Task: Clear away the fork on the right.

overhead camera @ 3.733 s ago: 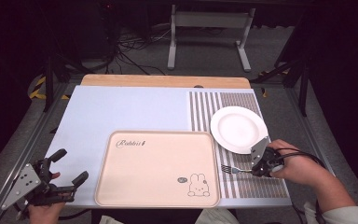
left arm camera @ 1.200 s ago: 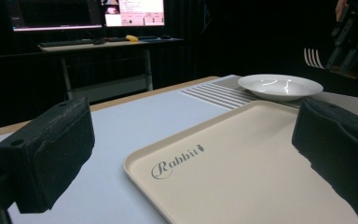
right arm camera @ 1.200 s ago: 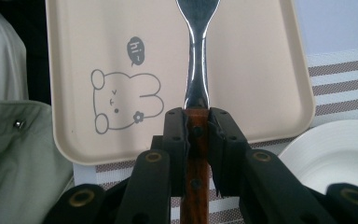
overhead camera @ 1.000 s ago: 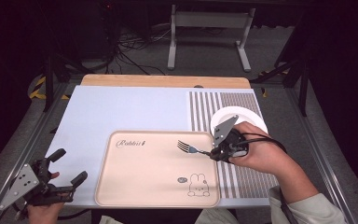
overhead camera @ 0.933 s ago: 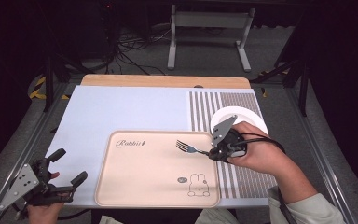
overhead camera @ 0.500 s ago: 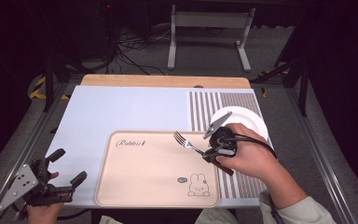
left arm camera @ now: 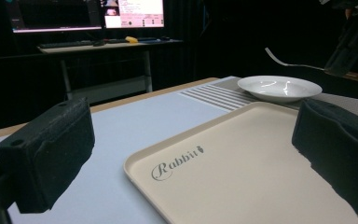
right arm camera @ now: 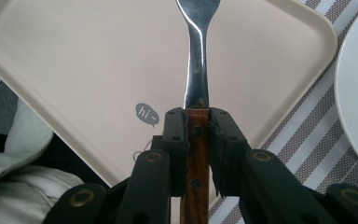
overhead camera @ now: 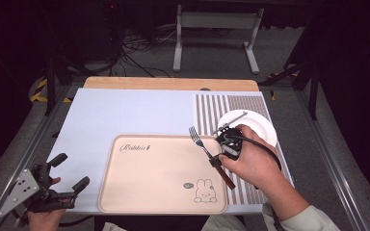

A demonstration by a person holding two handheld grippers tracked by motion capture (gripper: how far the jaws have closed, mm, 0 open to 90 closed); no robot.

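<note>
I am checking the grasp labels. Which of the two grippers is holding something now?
The right gripper: its jaws are shut on the wooden handle of the fork, above the beige tray. The left gripper is open, holding nothing.

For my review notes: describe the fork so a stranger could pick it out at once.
Find the beige tray with the rabbit drawing. Above its right edge the right gripper clamps the fork. It is the one utensil here, with steel tines and a brown wooden handle.
</note>
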